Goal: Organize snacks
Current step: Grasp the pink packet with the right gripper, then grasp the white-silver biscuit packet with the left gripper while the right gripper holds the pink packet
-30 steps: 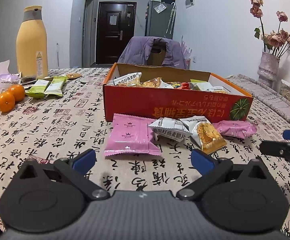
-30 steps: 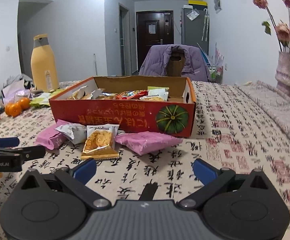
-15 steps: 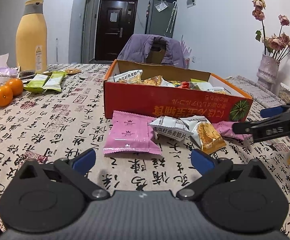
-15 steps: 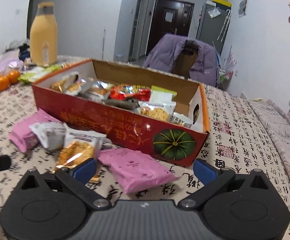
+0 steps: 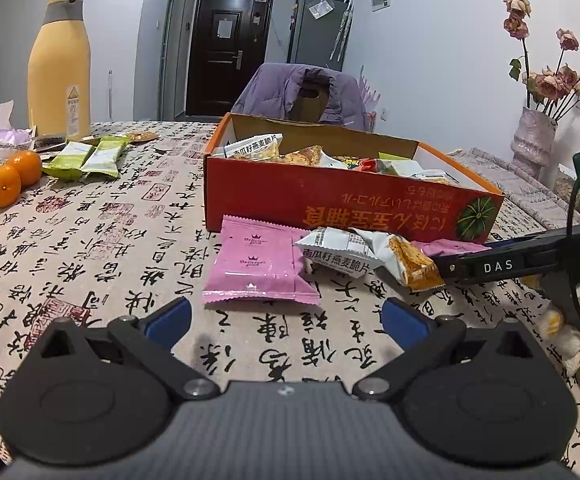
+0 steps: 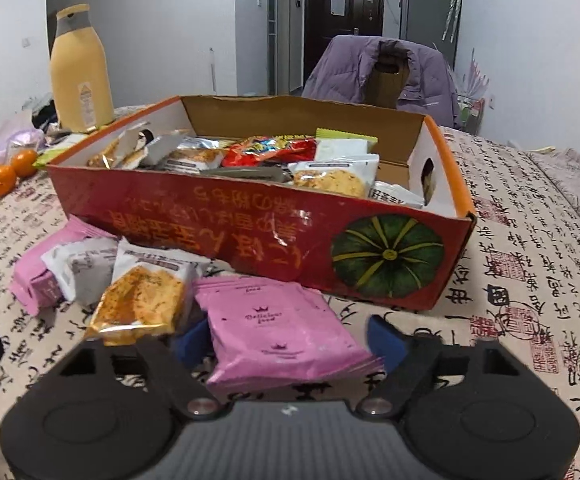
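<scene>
A red cardboard box full of snack packets stands on the patterned tablecloth. Loose packets lie along its front wall. My right gripper is low over the table with a pink packet between its blue pads. Its jaws are closing and the pads stand at the packet's two edges. A cracker packet and a white packet lie to its left. In the left wrist view my left gripper is open and holds nothing, just short of another pink packet. The right gripper reaches in from the right there.
A tall yellow bottle, oranges and green packets sit at the far left. A vase of dried roses stands at the far right. Behind the box is a chair with a purple jacket.
My right gripper has come forward and down to the pink packet by the box, and its jaws have narrowed around it. The left gripper has stayed in place.
</scene>
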